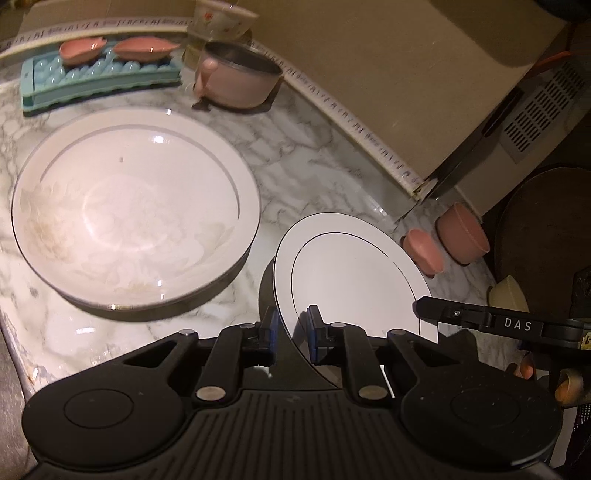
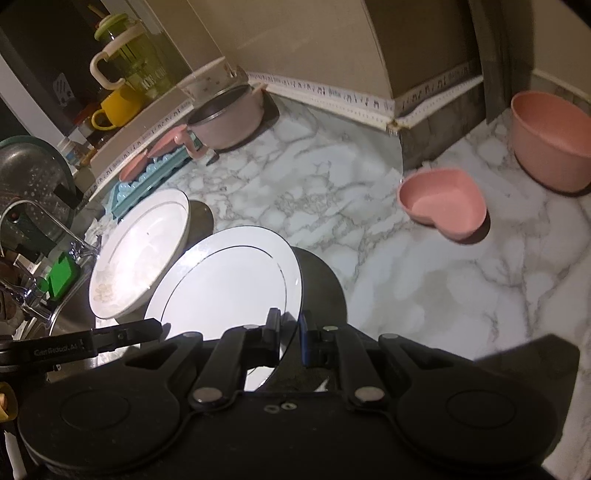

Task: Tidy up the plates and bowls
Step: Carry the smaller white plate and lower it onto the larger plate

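A flat white plate with a thin dark ring (image 1: 351,273) is held tilted above the marble counter. My left gripper (image 1: 291,323) is shut on its near edge, and my right gripper (image 2: 290,325) is shut on the opposite edge of the same plate (image 2: 229,280). The right gripper's finger shows at the plate's right side in the left wrist view (image 1: 436,308). A large white bowl with a faint flower pattern (image 1: 136,210) sits on the counter to the left, also in the right wrist view (image 2: 136,258).
A pink heart-shaped dish (image 2: 443,201) and a round pink bowl (image 2: 550,140) stand at the right. A pink pot (image 1: 238,75), a blue tray (image 1: 99,79) with two pink dishes and a floral bowl (image 1: 221,18) stand by the back wall. A sink with a colander (image 2: 29,177) lies left.
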The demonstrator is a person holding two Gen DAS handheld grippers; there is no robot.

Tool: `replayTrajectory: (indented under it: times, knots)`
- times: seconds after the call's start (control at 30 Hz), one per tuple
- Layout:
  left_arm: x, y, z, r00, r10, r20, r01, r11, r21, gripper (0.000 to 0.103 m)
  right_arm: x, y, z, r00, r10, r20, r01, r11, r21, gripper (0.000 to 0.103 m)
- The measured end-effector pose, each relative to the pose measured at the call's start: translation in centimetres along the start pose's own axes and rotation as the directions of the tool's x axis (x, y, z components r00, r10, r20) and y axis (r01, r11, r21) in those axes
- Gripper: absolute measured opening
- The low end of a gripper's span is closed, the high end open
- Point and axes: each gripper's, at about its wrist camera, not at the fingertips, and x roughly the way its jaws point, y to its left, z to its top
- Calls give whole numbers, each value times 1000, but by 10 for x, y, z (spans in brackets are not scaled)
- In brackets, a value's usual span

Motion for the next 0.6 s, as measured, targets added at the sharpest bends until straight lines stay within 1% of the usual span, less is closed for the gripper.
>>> replayTrajectory:
  times: [0.13,0.27,0.47,0.6]
  knots:
    - [-8,0,11,1000,3,18,-3,1000,0,15,-6,9,10,1000,3,19,-2,1000,-16,9]
    - [-16,9,22,999,23,36,-23,1000,-7,15,-3,22,22,1000,14,27,-13,999,-37,9]
    - [-29,35,36,996,60,66,-59,998,-28,15,16,49,39,999,44,24,-43,996,-73,9]
    - [-36,57,46,992,96,80,-93,995,-44,15,35,69,48,998,69,8,-68,994,-90,9]
